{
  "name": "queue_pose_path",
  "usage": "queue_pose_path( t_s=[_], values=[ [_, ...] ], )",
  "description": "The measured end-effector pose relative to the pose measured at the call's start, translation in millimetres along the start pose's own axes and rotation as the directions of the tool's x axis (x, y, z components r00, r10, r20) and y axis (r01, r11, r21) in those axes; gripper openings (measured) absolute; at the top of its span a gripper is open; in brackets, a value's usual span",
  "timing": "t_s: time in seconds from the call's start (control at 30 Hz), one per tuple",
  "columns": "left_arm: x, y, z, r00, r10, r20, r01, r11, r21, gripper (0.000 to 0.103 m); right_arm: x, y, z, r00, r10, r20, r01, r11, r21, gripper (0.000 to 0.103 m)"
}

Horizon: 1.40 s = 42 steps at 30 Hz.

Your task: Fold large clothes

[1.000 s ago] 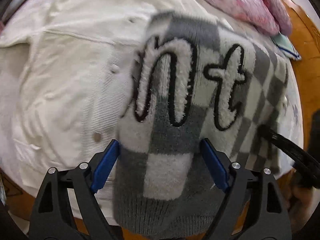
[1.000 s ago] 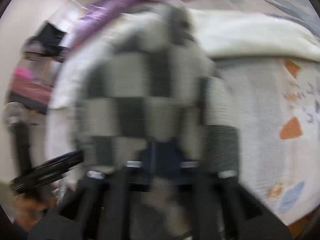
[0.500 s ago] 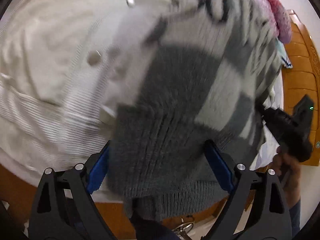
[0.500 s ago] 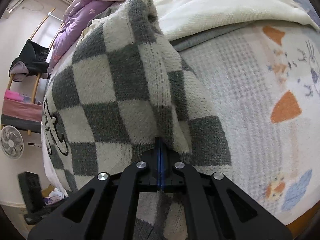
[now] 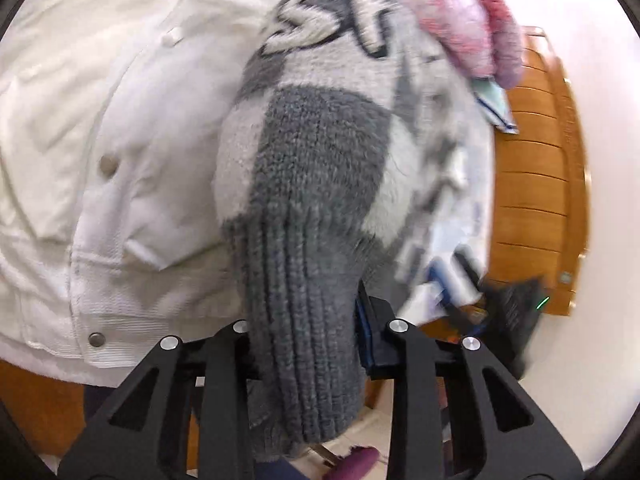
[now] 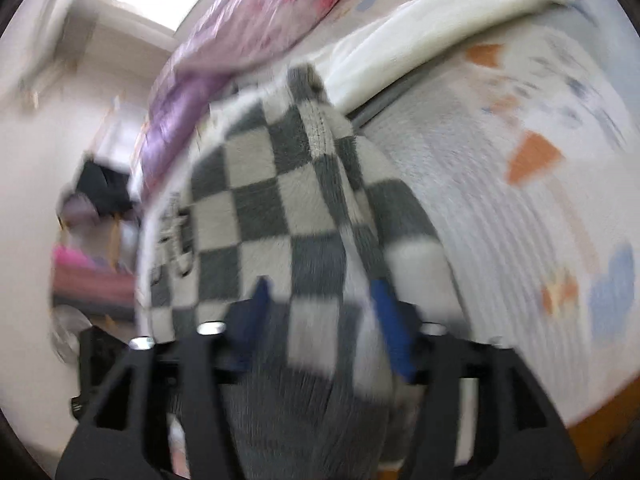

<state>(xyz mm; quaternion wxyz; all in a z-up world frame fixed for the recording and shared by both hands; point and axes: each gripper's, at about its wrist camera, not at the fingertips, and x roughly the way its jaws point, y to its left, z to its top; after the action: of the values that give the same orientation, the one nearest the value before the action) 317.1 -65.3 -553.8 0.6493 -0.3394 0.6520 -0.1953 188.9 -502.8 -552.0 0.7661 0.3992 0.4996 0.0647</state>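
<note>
A grey-and-white checkered knit sweater (image 5: 320,168) with fuzzy script letters lies on the bed. My left gripper (image 5: 304,320) is shut on its grey ribbed hem, which bunches between the jaws and hangs down over them. In the right wrist view the same sweater (image 6: 280,208) spreads ahead, blurred. My right gripper (image 6: 320,312) has its blue pads apart, with the sweater's hem lying loose between them.
A white buttoned jacket (image 5: 100,140) lies left of the sweater. A pink fuzzy garment (image 5: 460,20) sits at the far right by the wooden bed frame (image 5: 536,184). A patterned bedsheet (image 6: 520,200), a cream blanket (image 6: 420,40) and a purple quilt (image 6: 240,40) lie beyond.
My left gripper has closed from wide open onto the sweater's ribbed hem. My right gripper, shut on the sweater half a second ago, has opened. Both views have shifted.
</note>
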Motion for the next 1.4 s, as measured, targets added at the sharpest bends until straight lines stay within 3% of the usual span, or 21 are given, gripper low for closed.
queue_pose_path(
  t_s=[0.1,0.17,0.23,0.3,0.33,0.43,0.47,0.53,0.6,0.67,0.77,0.9,0.93,1.07,1.1,1.13,1.17,1.2,1.23,1.3,1.4],
  values=[
    [-6.5,-22.3,17.0,1.000,-0.026,-0.016,0.026,1.000,0.011,0.028,-25.7,-32.3,-35.8,0.999,0.009,0.043,-0.018,0.977,0.211,0.082],
    [-7.5,-33.7,22.5,0.999,-0.032,-0.030,0.032,0.999,0.024,0.028,-26.8,-65.5,-69.9,0.997,0.064,0.038,-0.074,0.905,0.418,0.085],
    [-4.9,-41.4,29.6,0.998,-0.038,-0.047,0.038,0.999,0.014,0.028,-19.5,-93.6,-108.8,0.986,0.150,0.072,-0.163,0.769,0.619,0.085],
    [-5.4,-48.3,37.0,0.998,-0.026,-0.059,0.027,0.999,0.023,0.028,-6.8,-103.8,-137.5,0.963,0.245,0.114,-0.249,0.644,0.723,0.085],
    [-0.7,-50.8,42.6,0.998,-0.016,-0.067,0.018,0.999,0.030,0.028,3.4,-107.0,-155.6,0.940,0.302,0.159,-0.310,0.557,0.771,0.086],
    [6.4,-52.1,50.5,0.997,-0.009,-0.082,0.010,1.000,0.019,0.028,30.3,-100.8,-188.4,0.877,0.400,0.265,-0.424,0.386,0.819,0.088],
    [4.3,-48.6,49.7,0.996,-0.005,-0.085,0.007,1.000,0.017,0.028,43.3,-96.7,-199.6,0.846,0.437,0.306,-0.466,0.326,0.822,0.088],
    [6.3,-45.9,49.0,0.995,-0.015,-0.097,0.015,1.000,0.006,0.028,62.7,-90.6,-212.3,0.784,0.478,0.396,-0.551,0.242,0.798,0.089],
    [4.9,-42.5,50.1,0.995,-0.013,-0.104,0.013,1.000,0.005,0.028,71.6,-87.5,-214.4,0.725,0.507,0.465,-0.624,0.201,0.755,0.089],
    [8.7,-41.3,55.5,0.993,-0.031,-0.116,0.030,0.999,-0.010,0.028,75.8,-85.1,-214.7,0.673,0.524,0.523,-0.692,0.194,0.695,0.089],
    [7.6,-37.4,54.8,0.991,-0.032,-0.127,0.034,0.999,0.012,0.028,70.0,-82.5,-209.2,0.646,0.511,0.567,-0.734,0.213,0.645,0.089],
    [9.1,-29.9,54.0,0.990,-0.045,-0.135,0.048,0.999,0.013,0.028,70.5,-76.7,-175.6,0.694,0.507,0.512,-0.705,0.334,0.625,0.091],
    [9.2,-27.2,53.0,0.990,-0.049,-0.135,0.051,0.999,0.012,0.028,73.4,-74.0,-165.7,0.722,0.494,0.485,-0.679,0.371,0.633,0.091],
    [11.2,-16.9,48.1,0.990,-0.042,-0.137,0.044,0.999,0.014,0.029,80.3,-69.2,-146.8,0.801,0.412,0.433,-0.592,0.437,0.677,0.090],
    [12.7,-14.1,46.6,0.990,-0.035,-0.138,0.038,0.999,0.015,0.031,79.1,-66.7,-141.8,0.819,0.393,0.417,-0.568,0.458,0.684,0.088],
    [13.3,-11.0,45.2,0.990,-0.025,-0.141,0.027,1.000,0.012,0.031,76.0,-61.7,-134.4,0.847,0.369,0.381,-0.528,0.510,0.679,0.075],
    [14.2,-9.1,44.2,0.989,-0.017,-0.145,0.019,1.000,0.010,0.035,70.9,-56.3,-126.4,0.879,0.334,0.341,-0.477,0.570,0.669,0.063],
    [15.2,-6.7,43.0,0.988,-0.006,-0.152,0.008,1.000,0.014,0.041,64.8,-52.9,-122.0,0.896,0.315,0.312,-0.444,0.617,0.650,0.041],
    [16.0,-3.4,41.3,0.987,0.016,-0.160,-0.013,1.000,0.020,0.047,60.9,-52.3,-120.8,0.906,0.303,0.295,-0.423,0.646,0.636,0.036],
    [9.1,4.5,38.4,0.991,0.010,-0.137,-0.012,1.000,-0.008,0.081,48.6,-53.3,-115.2,0.926,0.283,0.251,-0.378,0.684,0.624,0.033],
    [-1.8,13.8,37.2,0.992,-0.012,-0.128,0.007,0.999,-0.037,0.088,33.1,-56.7,-107.9,0.948,0.251,0.197,-0.319,0.745,0.586,0.032]
  ],
)
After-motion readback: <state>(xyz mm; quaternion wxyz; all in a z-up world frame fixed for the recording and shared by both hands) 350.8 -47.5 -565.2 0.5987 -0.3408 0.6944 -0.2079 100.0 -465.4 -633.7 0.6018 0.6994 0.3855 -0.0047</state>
